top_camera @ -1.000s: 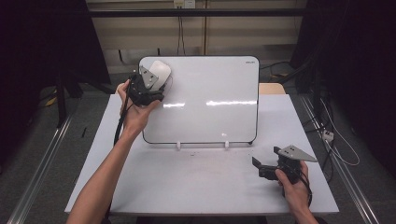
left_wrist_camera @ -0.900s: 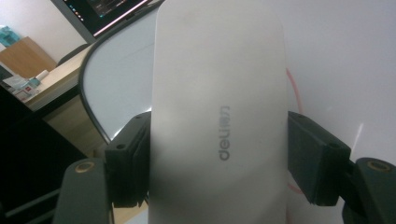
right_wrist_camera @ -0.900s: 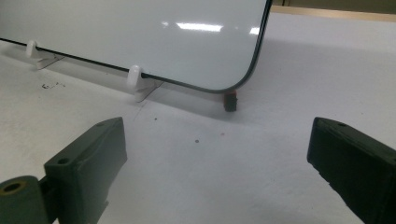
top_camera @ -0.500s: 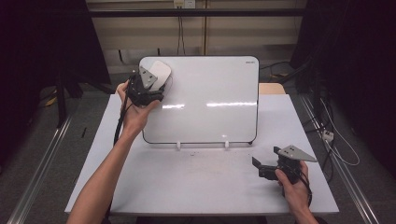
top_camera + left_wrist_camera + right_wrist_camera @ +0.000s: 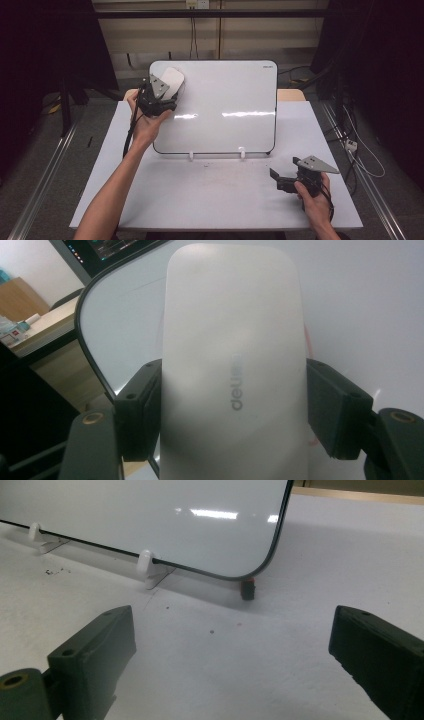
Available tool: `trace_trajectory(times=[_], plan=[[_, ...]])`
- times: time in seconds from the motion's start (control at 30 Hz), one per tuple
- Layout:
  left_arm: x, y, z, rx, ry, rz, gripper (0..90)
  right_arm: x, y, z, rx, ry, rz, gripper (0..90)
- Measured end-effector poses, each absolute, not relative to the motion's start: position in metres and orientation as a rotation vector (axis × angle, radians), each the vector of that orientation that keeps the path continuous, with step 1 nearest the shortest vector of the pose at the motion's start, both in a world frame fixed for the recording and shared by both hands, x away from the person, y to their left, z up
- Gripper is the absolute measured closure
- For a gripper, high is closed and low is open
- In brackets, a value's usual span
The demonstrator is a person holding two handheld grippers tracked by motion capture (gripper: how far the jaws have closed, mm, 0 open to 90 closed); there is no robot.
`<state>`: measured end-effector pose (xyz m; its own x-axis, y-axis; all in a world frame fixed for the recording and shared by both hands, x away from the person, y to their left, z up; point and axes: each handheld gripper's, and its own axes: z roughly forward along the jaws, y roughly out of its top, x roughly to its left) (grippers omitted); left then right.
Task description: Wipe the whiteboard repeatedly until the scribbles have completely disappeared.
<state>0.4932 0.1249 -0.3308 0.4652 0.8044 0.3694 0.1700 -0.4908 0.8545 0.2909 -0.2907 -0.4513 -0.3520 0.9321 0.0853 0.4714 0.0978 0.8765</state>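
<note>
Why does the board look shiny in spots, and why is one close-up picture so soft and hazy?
High view: lamp glare streaks across the whiteboard. Left gripper view: the eraser sits so near the lens that it blurs. Right gripper view: sharper, glare again near the board's top edge.

White matte rectangular table top (image 5: 215,200), bare, faint scuffs mid-front; dark crumbs (image 5: 55,571) scattered on it. Small black block with red top (image 5: 247,589) on table, just beside lower corner of white board (image 5: 150,520). Grey floor (image 5: 75,130) around table; metal rail (image 5: 45,175) along left side, second rail (image 5: 372,192) along right. Loose thin cables (image 5: 362,160) and white plug (image 5: 351,145) on floor at right. Beige back wall (image 5: 150,40), white socket (image 5: 196,4) at top, two cords (image 5: 192,37) hanging below. Black curtains (image 5: 45,50) either side
</note>
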Motion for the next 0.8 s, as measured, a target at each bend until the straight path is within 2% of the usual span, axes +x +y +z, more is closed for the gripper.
trace_trajectory(times=[0.5, 0.8], plan=[[0.469, 0.105, -0.357, 1.982, 0.76, 1.037, 31.2, 0.293, -0.288, -0.451, 1.356, 1.89, 1.195, 4.7], [0.47, 0.107, -0.354, 1.993, 0.762, 1.011, 31.1, 0.292, -0.29, -0.451, 1.357, 1.886, 1.197, 4.7]])
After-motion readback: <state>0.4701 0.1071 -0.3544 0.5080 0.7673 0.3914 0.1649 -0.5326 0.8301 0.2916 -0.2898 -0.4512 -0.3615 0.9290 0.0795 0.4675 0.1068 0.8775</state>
